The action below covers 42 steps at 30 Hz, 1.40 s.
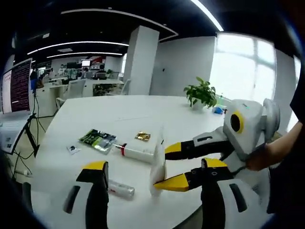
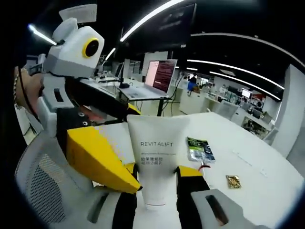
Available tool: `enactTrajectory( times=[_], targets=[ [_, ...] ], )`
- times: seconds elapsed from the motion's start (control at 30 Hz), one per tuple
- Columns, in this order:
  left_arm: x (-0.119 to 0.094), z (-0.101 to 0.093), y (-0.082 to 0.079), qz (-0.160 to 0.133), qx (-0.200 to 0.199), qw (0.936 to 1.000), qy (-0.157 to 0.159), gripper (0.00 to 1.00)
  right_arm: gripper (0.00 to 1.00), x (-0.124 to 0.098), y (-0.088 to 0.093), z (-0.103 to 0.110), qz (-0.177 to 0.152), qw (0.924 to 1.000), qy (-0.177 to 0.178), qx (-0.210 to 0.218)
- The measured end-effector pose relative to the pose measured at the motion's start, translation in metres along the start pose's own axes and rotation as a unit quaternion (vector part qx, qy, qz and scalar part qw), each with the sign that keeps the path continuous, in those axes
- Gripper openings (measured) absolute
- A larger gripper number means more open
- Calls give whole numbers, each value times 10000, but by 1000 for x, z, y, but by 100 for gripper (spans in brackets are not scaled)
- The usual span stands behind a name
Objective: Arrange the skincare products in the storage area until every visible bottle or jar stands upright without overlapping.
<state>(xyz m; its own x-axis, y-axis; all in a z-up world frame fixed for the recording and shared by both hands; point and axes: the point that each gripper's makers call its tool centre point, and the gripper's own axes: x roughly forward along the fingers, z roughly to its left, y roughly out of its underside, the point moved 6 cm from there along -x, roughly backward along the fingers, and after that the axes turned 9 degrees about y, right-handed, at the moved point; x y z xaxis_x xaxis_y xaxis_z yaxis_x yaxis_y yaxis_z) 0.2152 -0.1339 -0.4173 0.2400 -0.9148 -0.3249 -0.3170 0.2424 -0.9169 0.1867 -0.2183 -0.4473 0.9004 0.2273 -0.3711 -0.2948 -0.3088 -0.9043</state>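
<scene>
My right gripper (image 2: 157,191) is shut on a white tube (image 2: 155,157) printed REVITALIFT and holds it upright above the white table (image 2: 267,176). In the left gripper view that tube (image 1: 157,167) appears edge-on between the right gripper's (image 1: 160,168) yellow tips. My left gripper (image 1: 152,183) is open, its jaws standing wide on either side of the held tube without touching it. A second white tube (image 1: 136,152) with a red band lies flat on the table (image 1: 119,114). A small silver bottle (image 1: 121,191) lies on its side near the front edge.
A green packet (image 1: 97,139), a gold sachet (image 1: 142,136) and a small dark sachet (image 1: 72,149) lie on the table. A potted plant (image 1: 202,93) stands at the far right edge. A laptop (image 2: 159,76) sits on a desk behind, and a mesh chair (image 2: 43,186) is close by.
</scene>
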Motion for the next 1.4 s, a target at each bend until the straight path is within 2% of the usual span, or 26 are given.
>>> enactTrajectory(
  times=[0.27,0.73,0.87,0.97,1.0,1.07,1.1,1.13,1.17,1.3,1.4],
  targets=[
    [3,-13,-3,-6,-22,9999,122,58,23,-9,-5,5,-138,9998,54,115],
    [7,-20,-5,-6,-134,9998,135,41,23,-20,-7,10,-204,9996,109,172],
    [9,-24,-6,-19,-103,9997,208,35,23,-22,-8,10,-184,9997,154,77],
    [11,-26,-7,22,-41,9997,242,32,23,-25,-8,10,-172,9997,176,-43],
    [13,-25,-6,94,77,9997,193,29,23,-25,-10,11,-231,9996,146,-117],
    [12,-26,-6,203,199,9992,291,26,23,-26,-8,11,-146,9996,162,-168],
    [12,-26,-5,235,277,9988,318,22,23,-27,-8,11,-152,9996,157,-172],
    [12,-25,-5,316,447,9981,277,13,23,-28,-7,11,-154,9996,156,-184],
    [13,-28,-6,258,535,9976,348,13,23,-29,-8,12,-177,9996,151,-177],
    [10,-23,-8,222,445,9982,334,10,23,-35,-9,10,-199,9996,183,-16],
    [11,-26,-10,231,174,9979,577,9,24,-37,-9,9,-220,9995,188,114]
  ],
)
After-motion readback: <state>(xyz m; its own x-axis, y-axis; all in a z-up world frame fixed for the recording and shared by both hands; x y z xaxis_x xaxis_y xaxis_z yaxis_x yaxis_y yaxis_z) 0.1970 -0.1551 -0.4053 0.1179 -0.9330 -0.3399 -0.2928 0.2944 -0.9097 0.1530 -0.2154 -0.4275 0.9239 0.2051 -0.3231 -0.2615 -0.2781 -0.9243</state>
